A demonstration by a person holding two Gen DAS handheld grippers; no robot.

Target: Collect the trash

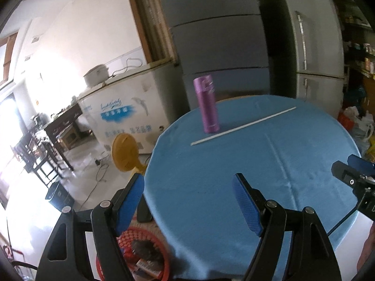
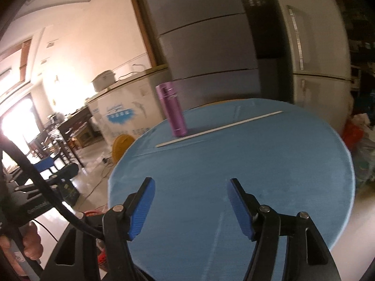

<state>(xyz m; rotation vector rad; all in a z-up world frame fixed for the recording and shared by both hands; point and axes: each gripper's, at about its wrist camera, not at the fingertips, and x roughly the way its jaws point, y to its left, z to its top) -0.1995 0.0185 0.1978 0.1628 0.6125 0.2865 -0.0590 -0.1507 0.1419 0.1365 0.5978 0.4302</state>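
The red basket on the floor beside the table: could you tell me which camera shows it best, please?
The left wrist view. There the red basket shows its mesh rim and some trash inside, between the left tool's fingers and the table. The right wrist view shows only a red sliver behind its tool.

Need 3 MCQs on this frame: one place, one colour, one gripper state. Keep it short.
1. The white stick lies where?
A. on the floor
B. on the blue tablecloth, beside the bottle
C. inside the basket

2. What colour is the bottle?
A. purple
B. green
C. black

3. The left gripper is:
A. shut on the stick
B. shut on the bottle
C. open, holding nothing

Key: 1 B, the stick rests flat on the cloth next to the bottle; 2 A, its body and cap are purple; 3 C, its blue pads stand wide apart with only cloth between.
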